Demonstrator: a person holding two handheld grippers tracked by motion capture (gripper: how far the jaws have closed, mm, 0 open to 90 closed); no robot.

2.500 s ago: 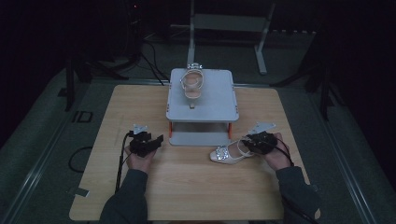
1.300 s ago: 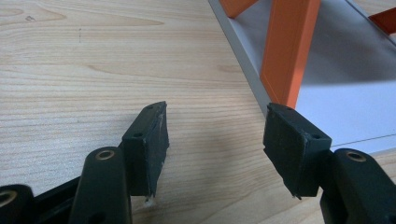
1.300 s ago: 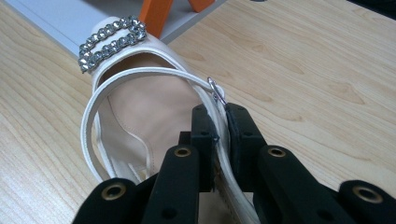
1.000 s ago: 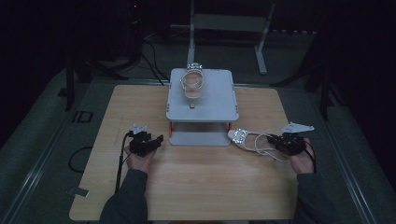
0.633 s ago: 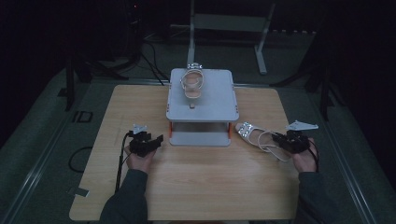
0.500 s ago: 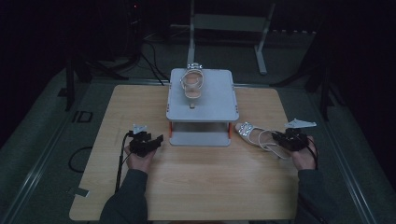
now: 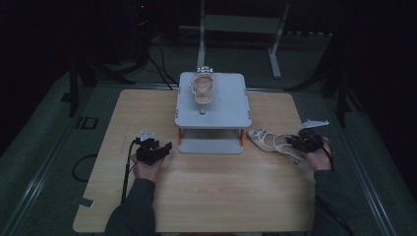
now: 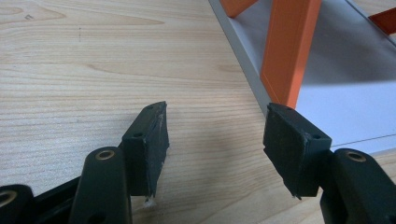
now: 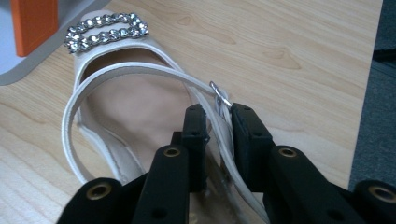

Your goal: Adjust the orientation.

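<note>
A person sits at a wooden table (image 7: 206, 191) in a dim room, a gripper in each hand. In the middle of the table stands a small grey stand (image 7: 212, 101) on orange legs (image 8: 286, 51), with a lower grey shelf (image 7: 210, 145) under its top. One pale sandal (image 7: 202, 88) lies on top of the stand, toward its far left part.

The right gripper (image 7: 298, 142) sits at the right side of the table, just right of the stand. Its jaws are nearly closed on the strap of a second sandal (image 7: 273, 143). In the right gripper view the thin white strap (image 9: 140, 70) runs between the two black pads, with a small metal buckle (image 9: 219, 94) just above them. The sandal's toe, with its sparkling buckle trim (image 9: 106, 31), points toward the stand and lies just beside one orange leg. Whether the sandal rests on the wood or is lifted a little, I cannot tell.

The left gripper (image 7: 153, 149) rests by the near left corner of the stand. Its jaws stand wide apart and hold nothing; in the left gripper view bare wood shows between the pads (image 8: 152, 140), and the stand's lower shelf and an orange leg lie just beyond the right-hand pad. A black cable (image 7: 129, 167) trails back from it along the sleeve (image 7: 133, 209).
</note>
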